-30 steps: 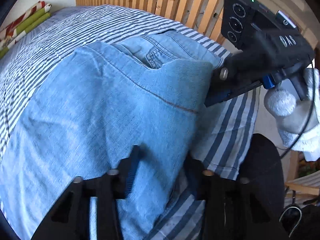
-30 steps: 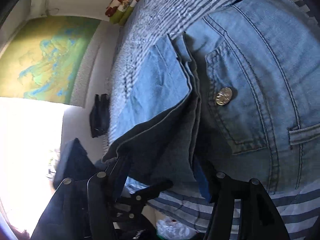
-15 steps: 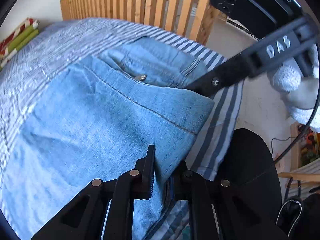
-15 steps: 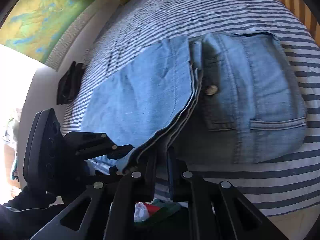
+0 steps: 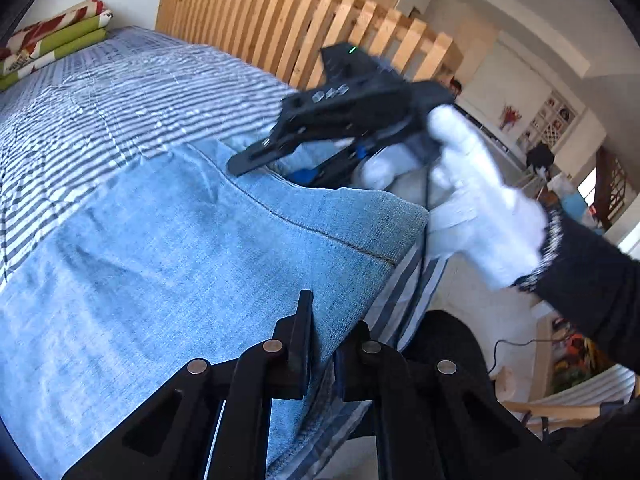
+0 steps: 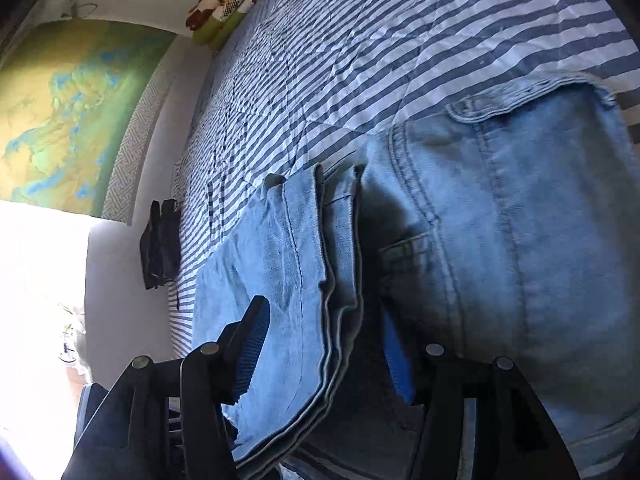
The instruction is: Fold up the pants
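Note:
Light-blue jeans (image 5: 180, 248) lie folded on the striped bed cover (image 5: 120, 88). My left gripper (image 5: 328, 328) is at the near fold edge, its jaws closing with the denim pinched between the pads. In the left wrist view my right gripper (image 5: 276, 168), held by a white-gloved hand (image 5: 480, 200), hovers low over the far side of the jeans. In the right wrist view the right gripper (image 6: 324, 312) is opening. The stacked leg layers (image 6: 288, 280) lie between its blue pads (image 6: 248, 344) without being pressed. The seat of the jeans (image 6: 520, 240) fills the right side.
A wooden slatted headboard (image 5: 320, 20) runs behind the bed. Folded red and green bedding (image 5: 52, 48) sits at the far corner. A dark item (image 6: 160, 248) lies at the bed's edge by the wall. A black round object (image 5: 448, 344) stands beside the bed's near edge.
My left gripper went from apart to pinched on the fold edge and rose. My right gripper shut on the leg layers, then spread again and slid across the jeans.

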Tool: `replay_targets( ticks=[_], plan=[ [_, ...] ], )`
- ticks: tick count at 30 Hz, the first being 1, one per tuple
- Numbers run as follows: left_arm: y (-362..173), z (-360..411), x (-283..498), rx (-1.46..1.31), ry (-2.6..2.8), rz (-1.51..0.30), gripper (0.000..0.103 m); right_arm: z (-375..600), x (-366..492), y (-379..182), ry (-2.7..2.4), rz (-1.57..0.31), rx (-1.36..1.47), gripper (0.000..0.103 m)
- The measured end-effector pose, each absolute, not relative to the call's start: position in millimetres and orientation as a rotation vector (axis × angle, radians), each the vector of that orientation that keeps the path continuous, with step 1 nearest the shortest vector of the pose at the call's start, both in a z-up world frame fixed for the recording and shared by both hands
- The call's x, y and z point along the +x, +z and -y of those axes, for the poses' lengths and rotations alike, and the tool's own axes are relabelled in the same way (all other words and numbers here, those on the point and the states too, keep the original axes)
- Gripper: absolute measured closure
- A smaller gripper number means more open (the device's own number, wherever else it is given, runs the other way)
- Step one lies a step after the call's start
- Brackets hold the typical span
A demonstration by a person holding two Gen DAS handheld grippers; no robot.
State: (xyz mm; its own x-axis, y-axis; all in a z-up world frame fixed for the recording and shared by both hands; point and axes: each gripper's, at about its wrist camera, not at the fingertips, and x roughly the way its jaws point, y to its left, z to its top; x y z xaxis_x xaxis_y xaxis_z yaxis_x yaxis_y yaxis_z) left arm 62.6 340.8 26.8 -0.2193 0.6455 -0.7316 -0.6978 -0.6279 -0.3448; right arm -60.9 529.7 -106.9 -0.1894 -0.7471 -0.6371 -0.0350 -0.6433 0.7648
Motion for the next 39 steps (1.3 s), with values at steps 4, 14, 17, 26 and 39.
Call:
replay_targets(
  ticks=[4, 14, 17, 26, 39],
  plan=[
    [33.6, -340.0, 63.4, -1.112, 1.938, -0.097, 0.095, -505.1, -72.9, -104.0, -1.914, 0.889, 1.543, 0.077],
    [28.1, -394.0, 66.4, -1.039, 1.855, -0.198, 0.095, -530.9, -56.4, -30.9, -2.269, 0.513, 1.469, 0.096],
    [12.9, -419.3, 56.6, -1.069, 1.812, -0.204, 0.096, -552.1, -61.7, -47.2, -2.294, 0.542, 1.558, 0.096],
    [-11.7, -426.2, 63.5, -1.176, 1.753, -0.275, 0.052, -586.6, -65.0, -79.1, -2.258, 0.579, 1.67, 0.085],
    [33.4, -187.1, 80.8, -1.278, 2.291, -0.094, 0.049, -584.9, 44.6, -5.3, -2.342, 0.6, 1.477, 0.08]
  ],
)
